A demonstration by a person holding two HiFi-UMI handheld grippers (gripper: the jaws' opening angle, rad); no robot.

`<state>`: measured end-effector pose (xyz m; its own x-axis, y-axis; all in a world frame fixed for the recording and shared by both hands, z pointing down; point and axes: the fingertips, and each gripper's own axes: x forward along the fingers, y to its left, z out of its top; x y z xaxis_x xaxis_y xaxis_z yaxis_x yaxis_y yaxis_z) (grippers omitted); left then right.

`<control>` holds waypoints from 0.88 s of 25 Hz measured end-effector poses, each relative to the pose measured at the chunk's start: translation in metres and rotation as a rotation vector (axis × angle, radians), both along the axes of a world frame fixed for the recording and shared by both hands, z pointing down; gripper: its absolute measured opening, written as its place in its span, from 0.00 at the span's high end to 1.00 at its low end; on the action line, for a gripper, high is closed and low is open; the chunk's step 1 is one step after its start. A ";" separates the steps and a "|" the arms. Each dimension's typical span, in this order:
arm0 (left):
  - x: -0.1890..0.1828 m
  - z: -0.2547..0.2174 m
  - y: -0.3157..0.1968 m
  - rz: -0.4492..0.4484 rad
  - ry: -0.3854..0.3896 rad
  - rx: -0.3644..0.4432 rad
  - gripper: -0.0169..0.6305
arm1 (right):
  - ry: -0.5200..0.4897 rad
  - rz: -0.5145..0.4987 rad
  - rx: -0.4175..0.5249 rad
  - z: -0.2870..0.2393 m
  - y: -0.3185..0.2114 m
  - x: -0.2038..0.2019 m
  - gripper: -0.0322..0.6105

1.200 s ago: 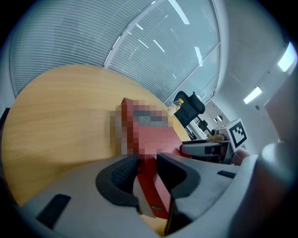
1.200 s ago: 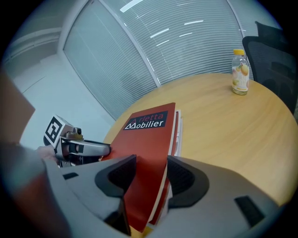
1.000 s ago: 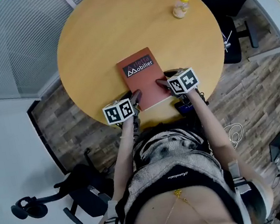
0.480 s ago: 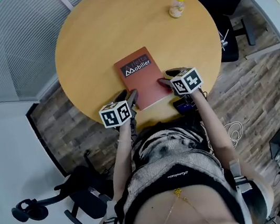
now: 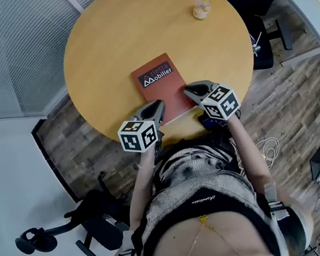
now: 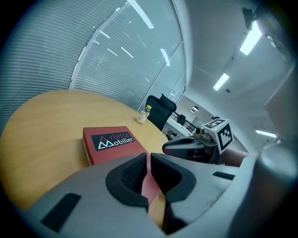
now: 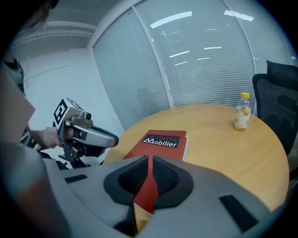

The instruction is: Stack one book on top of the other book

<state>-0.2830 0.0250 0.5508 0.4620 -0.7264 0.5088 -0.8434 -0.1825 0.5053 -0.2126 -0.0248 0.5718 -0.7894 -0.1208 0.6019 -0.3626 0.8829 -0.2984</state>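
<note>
our left gripper (image 5: 157, 105) and right gripper (image 5: 190, 91) hover over the near edge of the round table (image 5: 104, 48). both pairs of jaws have just been closing and now stand at a thin slit with nothing between them. the red book (image 5: 162, 84) lies flat on the table, with our two tips by its near corners. a small bottle (image 5: 201, 7) stands well apart.

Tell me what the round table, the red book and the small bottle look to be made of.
The table: wood-look top, probably laminate or veneer; even honey colour, smooth satin sheen. The red book: card cover, matte; pale paper page edges show at its side. The bottle: likely clear plastic with a yellow cap; too small to be sure.
</note>
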 end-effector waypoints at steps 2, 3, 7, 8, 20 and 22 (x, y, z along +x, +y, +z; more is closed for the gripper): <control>0.011 -0.006 0.000 0.038 -0.012 0.028 0.93 | -0.032 -0.022 0.024 -0.008 0.009 -0.002 0.89; 0.016 -0.009 0.001 0.054 -0.018 0.048 0.94 | -0.044 -0.034 0.044 -0.012 0.013 -0.003 0.89; 0.028 -0.017 0.004 0.096 -0.040 0.103 0.94 | -0.085 -0.062 0.118 -0.021 0.028 -0.005 0.90; 0.030 -0.018 0.005 0.102 -0.042 0.104 0.94 | -0.096 -0.061 0.125 -0.023 0.031 -0.005 0.90; 0.042 -0.033 0.010 0.149 -0.030 0.148 0.94 | -0.190 -0.042 0.162 -0.046 0.049 -0.006 0.90; 0.041 -0.041 0.008 0.137 -0.022 0.165 0.94 | -0.225 -0.038 0.187 -0.059 0.048 -0.009 0.90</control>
